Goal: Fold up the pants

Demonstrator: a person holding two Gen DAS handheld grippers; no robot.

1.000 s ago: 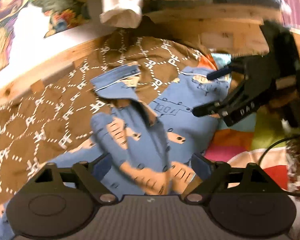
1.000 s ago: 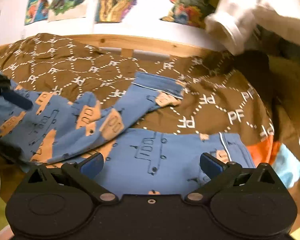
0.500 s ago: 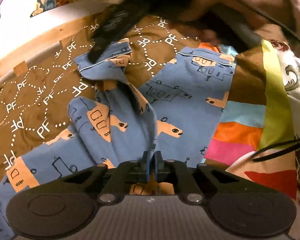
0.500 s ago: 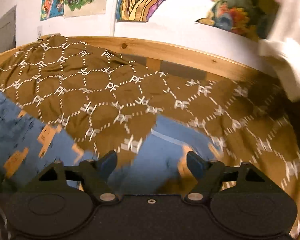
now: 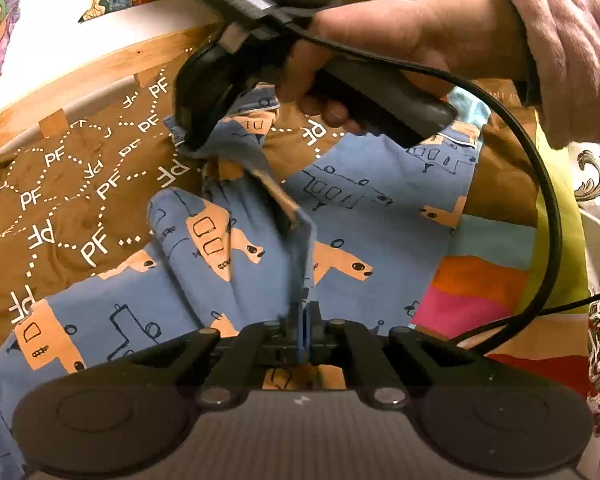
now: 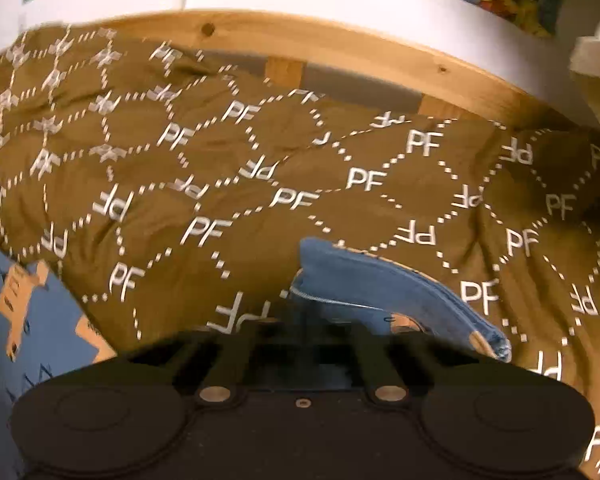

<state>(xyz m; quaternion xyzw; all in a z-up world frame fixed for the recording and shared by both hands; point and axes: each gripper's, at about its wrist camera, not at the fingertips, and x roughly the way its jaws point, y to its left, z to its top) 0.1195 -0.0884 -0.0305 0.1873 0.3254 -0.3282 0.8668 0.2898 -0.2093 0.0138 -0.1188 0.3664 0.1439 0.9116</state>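
Note:
Blue pants (image 5: 360, 220) printed with orange vehicles lie crumpled on a brown bedspread. In the left wrist view my left gripper (image 5: 302, 320) is shut on a raised fold of the fabric near the middle of the pants. Farther back, a hand (image 5: 400, 36) holds my right gripper (image 5: 192, 140), whose tips pinch the cuff of the upper leg. In the right wrist view that blue cuff (image 6: 380, 284) runs out to the right from my right gripper (image 6: 300, 320), which is shut on its left end. The fingers there are dark and blurred.
The brown bedspread (image 5: 60, 184) with white PF lettering covers the bed. A wooden rail (image 6: 340, 40) and a white wall with posters lie behind it. A bright patchwork quilt (image 5: 480, 288) is at the right. A black cable (image 5: 540, 184) loops over it.
My left gripper has closed on a fold of the pants. My right gripper has swept across to the far leg's cuff and closed on it.

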